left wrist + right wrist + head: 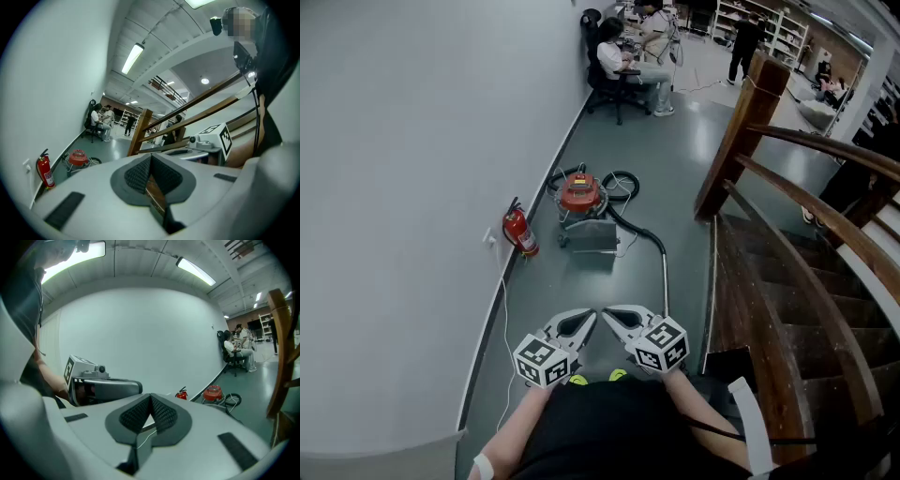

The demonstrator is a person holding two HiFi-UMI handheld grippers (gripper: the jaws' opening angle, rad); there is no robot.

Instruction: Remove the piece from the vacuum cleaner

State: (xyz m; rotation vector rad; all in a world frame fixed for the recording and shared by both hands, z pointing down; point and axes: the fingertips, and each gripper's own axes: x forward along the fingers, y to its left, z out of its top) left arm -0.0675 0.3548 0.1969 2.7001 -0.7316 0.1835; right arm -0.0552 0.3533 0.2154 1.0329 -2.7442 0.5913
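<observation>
**Vacuum well out of reach, both grippers empty**

The red vacuum cleaner [580, 195] sits on the floor by the wall, well apart from the person. Its hose [630, 228] and metal wand [665, 277] trail toward them. A fire extinguisher [521, 232] near it and a thin cable [503, 323] along the wall could be kicked or snagged on approach. The left gripper [587, 319] and right gripper [609, 316] hover with fingers pressed together, holding nothing. Unless they open first, they would likely only shove the piece.
</observation>
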